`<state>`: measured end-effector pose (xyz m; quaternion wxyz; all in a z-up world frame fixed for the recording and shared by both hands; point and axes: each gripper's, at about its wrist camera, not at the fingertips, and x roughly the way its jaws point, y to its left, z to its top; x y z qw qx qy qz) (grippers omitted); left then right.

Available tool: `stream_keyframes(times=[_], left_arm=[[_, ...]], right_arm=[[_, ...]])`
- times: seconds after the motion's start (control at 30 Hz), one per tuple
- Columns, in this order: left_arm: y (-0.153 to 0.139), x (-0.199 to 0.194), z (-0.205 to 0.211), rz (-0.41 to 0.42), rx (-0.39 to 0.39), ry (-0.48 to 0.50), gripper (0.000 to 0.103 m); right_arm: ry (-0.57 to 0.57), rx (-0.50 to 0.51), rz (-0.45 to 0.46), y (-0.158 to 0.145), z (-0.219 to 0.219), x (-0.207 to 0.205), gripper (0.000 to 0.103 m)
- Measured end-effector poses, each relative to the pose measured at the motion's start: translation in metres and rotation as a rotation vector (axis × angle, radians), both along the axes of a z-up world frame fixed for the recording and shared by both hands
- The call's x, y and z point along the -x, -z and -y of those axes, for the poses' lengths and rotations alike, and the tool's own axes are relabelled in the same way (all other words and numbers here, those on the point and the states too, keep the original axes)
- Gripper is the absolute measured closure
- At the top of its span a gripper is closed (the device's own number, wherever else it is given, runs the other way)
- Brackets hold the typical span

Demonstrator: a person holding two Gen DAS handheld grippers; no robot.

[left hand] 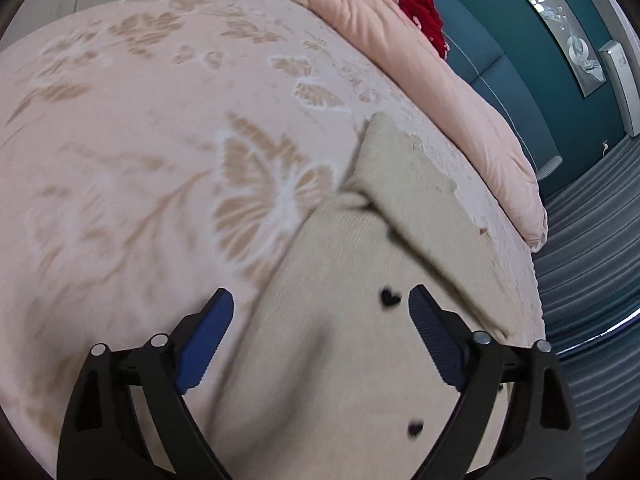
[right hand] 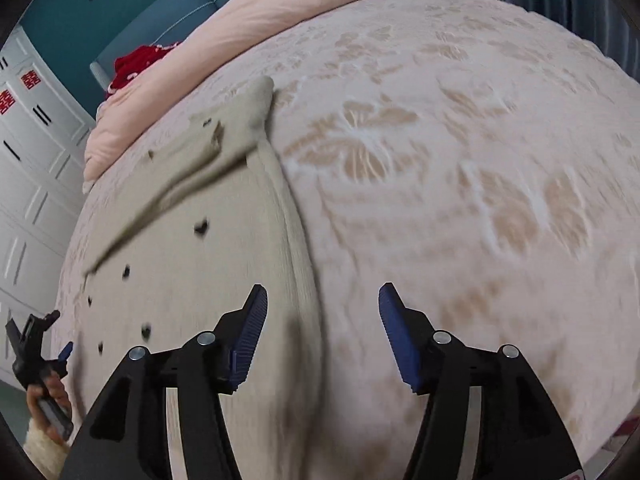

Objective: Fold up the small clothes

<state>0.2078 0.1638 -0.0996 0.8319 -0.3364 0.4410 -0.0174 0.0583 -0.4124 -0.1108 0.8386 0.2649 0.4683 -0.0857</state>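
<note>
A small beige knit garment [left hand: 340, 360] with black heart-shaped buttons [left hand: 389, 298] lies flat on the bed, one sleeve [left hand: 416, 200] folded across its upper part. My left gripper [left hand: 320, 316] hovers over the garment's body, jaws wide open, nothing between the blue pads. In the right wrist view the same garment [right hand: 208, 280] lies at the left, its folded edge running down the middle. My right gripper [right hand: 322, 300] stands open above that edge, its left pad over the knit and its right pad over the bedspread, holding nothing. The left gripper [right hand: 36, 352] shows at the far left, in a hand.
The bed carries a pink bedspread [left hand: 140, 140] with beige butterfly patterns. A folded pink duvet [left hand: 440, 80] and something red [left hand: 428, 16] lie by the teal headboard [left hand: 500, 40]. White cabinet doors [right hand: 28, 160] stand at the left in the right wrist view, grey curtains [left hand: 588, 240] beside the bed.
</note>
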Motion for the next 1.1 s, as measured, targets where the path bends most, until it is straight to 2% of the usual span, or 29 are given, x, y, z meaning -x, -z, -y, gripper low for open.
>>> stream_keyframes(times=[0.07, 0.1, 0.13, 0.2, 0.33, 0.43, 0.47, 0.5, 0.53, 0.57, 0.6, 0.63, 0.7, 0.73, 0.87, 1.0, 1.1], left_arm=[[0.007, 0.042, -0.015, -0.089, 0.058, 0.005, 0.012], [0.010, 0.060, -0.020, -0.116, 0.093, 0.007, 0.012], [0.012, 0.076, -0.022, -0.127, 0.118, 0.015, 0.012], [0.010, 0.095, -0.018, -0.115, 0.116, 0.032, 0.009], [0.013, 0.093, 0.010, -0.129, 0.150, 0.081, 0.005], [0.014, 0.077, 0.029, -0.126, 0.123, 0.094, 0.005], [0.015, 0.073, 0.032, -0.130, 0.126, 0.088, 0.005], [0.015, 0.068, 0.034, -0.136, 0.138, 0.080, 0.008], [0.014, 0.064, 0.035, -0.141, 0.164, 0.084, 0.031], [0.013, 0.059, 0.036, -0.145, 0.205, 0.107, 0.054], [0.012, 0.056, 0.037, -0.158, 0.230, 0.121, 0.095], [0.007, 0.056, 0.035, -0.148, 0.244, 0.118, 0.095], [-0.016, 0.063, 0.028, -0.089, 0.181, 0.092, 0.096], [-0.028, 0.067, 0.025, -0.067, 0.148, 0.094, 0.096], [-0.065, 0.099, 0.005, -0.006, 0.124, 0.117, 0.097], [-0.086, 0.145, 0.001, 0.004, 0.064, 0.185, 0.097], [-0.097, 0.195, -0.007, -0.022, 0.054, 0.234, 0.097]], right_arm=[[-0.003, -0.083, 0.002, 0.008, -0.012, 0.032, 0.041], [0.002, -0.141, 0.012, 0.011, -0.017, 0.042, 0.036], [-0.001, -0.187, 0.024, 0.015, -0.024, 0.048, 0.034], [0.007, -0.221, 0.040, 0.018, -0.040, 0.047, 0.031], [-0.046, -0.255, 0.075, 0.017, -0.073, 0.022, 0.029], [-0.051, -0.265, 0.068, 0.019, -0.092, -0.003, 0.029], [-0.042, -0.255, 0.064, 0.020, -0.096, -0.011, 0.030], [-0.031, -0.244, 0.060, 0.019, -0.100, -0.017, 0.039], [-0.026, -0.240, 0.051, 0.019, -0.101, -0.023, 0.049], [-0.021, -0.243, 0.041, 0.017, -0.102, -0.029, 0.080], [-0.010, -0.259, 0.045, 0.015, -0.099, -0.032, 0.089], [0.003, -0.283, 0.072, 0.009, -0.096, -0.032, 0.090], [0.010, -0.281, 0.142, -0.014, -0.091, -0.026, 0.091], [-0.003, -0.276, 0.172, -0.028, -0.091, -0.021, 0.092], [-0.092, -0.228, 0.237, -0.078, -0.097, 0.011, 0.093], [-0.189, -0.188, 0.226, -0.105, -0.106, 0.057, 0.093], [-0.297, -0.156, 0.127, -0.106, -0.114, 0.102, 0.093]])
